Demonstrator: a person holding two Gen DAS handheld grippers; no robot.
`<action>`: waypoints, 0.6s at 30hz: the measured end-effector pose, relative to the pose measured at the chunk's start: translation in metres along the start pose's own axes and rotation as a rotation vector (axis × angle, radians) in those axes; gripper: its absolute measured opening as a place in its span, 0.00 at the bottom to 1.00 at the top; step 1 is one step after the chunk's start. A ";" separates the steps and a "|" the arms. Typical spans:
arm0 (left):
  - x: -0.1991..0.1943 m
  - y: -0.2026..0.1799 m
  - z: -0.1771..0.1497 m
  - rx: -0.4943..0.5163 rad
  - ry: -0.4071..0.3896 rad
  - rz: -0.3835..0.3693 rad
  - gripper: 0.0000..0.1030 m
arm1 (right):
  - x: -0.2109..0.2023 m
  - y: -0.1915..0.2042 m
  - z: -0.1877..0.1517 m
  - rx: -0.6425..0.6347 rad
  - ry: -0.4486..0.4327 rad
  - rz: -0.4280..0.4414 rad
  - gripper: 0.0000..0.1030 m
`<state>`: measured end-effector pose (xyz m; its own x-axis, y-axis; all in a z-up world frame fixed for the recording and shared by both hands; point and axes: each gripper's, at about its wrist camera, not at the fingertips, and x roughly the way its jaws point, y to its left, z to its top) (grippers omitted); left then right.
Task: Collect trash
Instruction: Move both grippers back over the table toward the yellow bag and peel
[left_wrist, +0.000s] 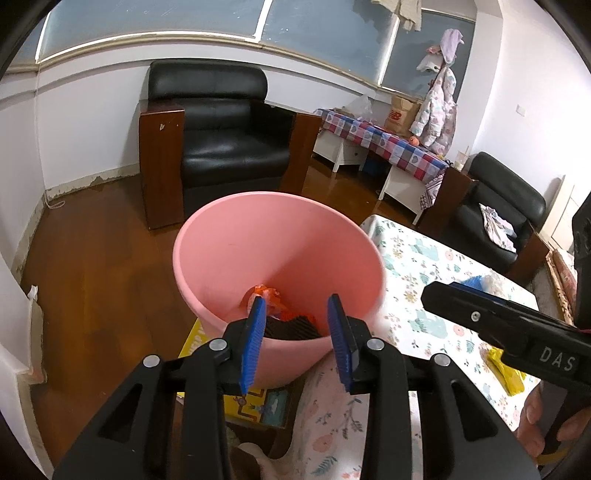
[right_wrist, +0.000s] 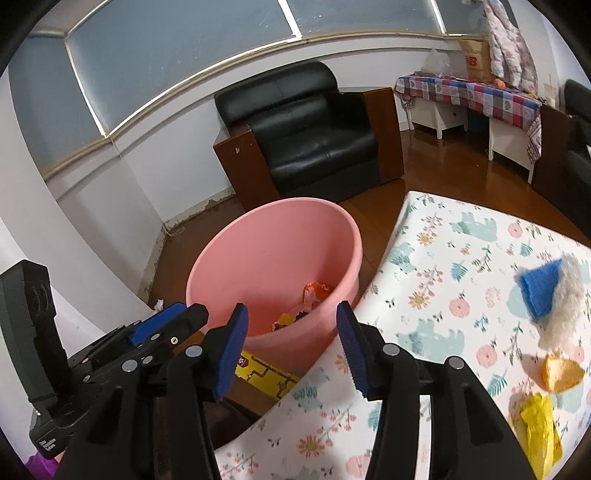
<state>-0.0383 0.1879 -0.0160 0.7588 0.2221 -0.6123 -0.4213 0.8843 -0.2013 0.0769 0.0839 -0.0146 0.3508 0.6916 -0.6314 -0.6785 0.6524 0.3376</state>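
while your left gripper (left_wrist: 295, 332) hangs over the near rim of the pink bucket (left_wrist: 258, 240), its blue pads stand apart with nothing between them. your right gripper (right_wrist: 291, 343) sits just beside it, over the gap between the bucket and the table (right_wrist: 443, 295), jaws likewise parted and empty.

the bucket's mouth is wide and faces you, tilted slightly your way. its right rim lies close to the table's left edge, with a strip of wood floor (left_wrist: 92, 277) between them. a yellow box (right_wrist: 266, 373) lies under the bucket's near side.

inside the bucket you have one orange wrapper (left_wrist: 267, 295) and one dark ridged piece (left_wrist: 288, 326); smaller scraps beside them are too jumbled to count.

on the table, four bits of trash wait at your right: one blue scrap (right_wrist: 541, 291), one white fluffy wad (right_wrist: 565, 306) touching it, one orange peel (right_wrist: 561, 374) and one yellow bag (right_wrist: 539, 435). the bag's long axis runs toward you; the blue scrap's point aims up-right.

two black armchairs stand well apart from you.
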 end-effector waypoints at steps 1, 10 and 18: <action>-0.003 -0.003 -0.001 0.006 -0.001 -0.001 0.34 | -0.005 -0.002 -0.003 0.004 -0.001 0.001 0.49; -0.020 -0.026 -0.012 0.053 0.002 -0.005 0.34 | -0.049 -0.021 -0.030 0.034 -0.036 -0.024 0.49; -0.029 -0.057 -0.024 0.113 0.011 -0.030 0.34 | -0.091 -0.049 -0.058 0.073 -0.061 -0.104 0.49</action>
<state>-0.0489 0.1213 -0.0053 0.7643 0.1911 -0.6158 -0.3398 0.9311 -0.1328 0.0409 -0.0291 -0.0140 0.4571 0.6351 -0.6227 -0.5882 0.7410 0.3240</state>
